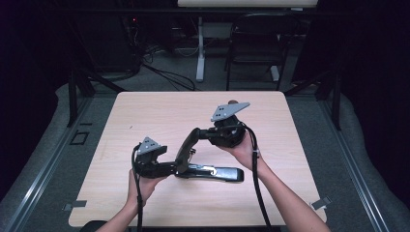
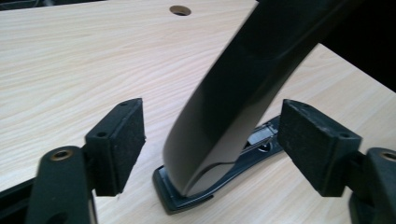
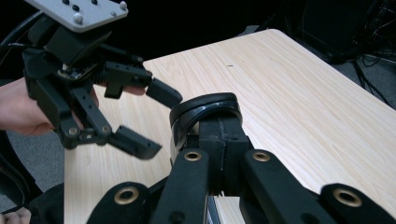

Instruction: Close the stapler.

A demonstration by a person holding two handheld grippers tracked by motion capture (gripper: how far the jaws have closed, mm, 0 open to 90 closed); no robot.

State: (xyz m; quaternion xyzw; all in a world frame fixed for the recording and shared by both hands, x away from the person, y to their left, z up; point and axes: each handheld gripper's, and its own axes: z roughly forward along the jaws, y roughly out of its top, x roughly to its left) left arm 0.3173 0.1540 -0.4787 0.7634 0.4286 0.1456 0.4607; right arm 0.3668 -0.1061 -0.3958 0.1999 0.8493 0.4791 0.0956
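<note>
A black stapler lies on the table, its base flat and its top arm swung up. My right gripper is shut on the raised tip of that arm; in the right gripper view the rounded tip sits clamped between the jaws of my right gripper. My left gripper stands open at the stapler's hinge end. In the left gripper view the grey-black arm rises between the two pads, with a gap on each side. My left gripper also appears in the right gripper view.
The light wooden table has a small round hole near its far edge. Beyond it stand a dark chair and a white desk leg with cables on the floor. Grey floor surrounds the table.
</note>
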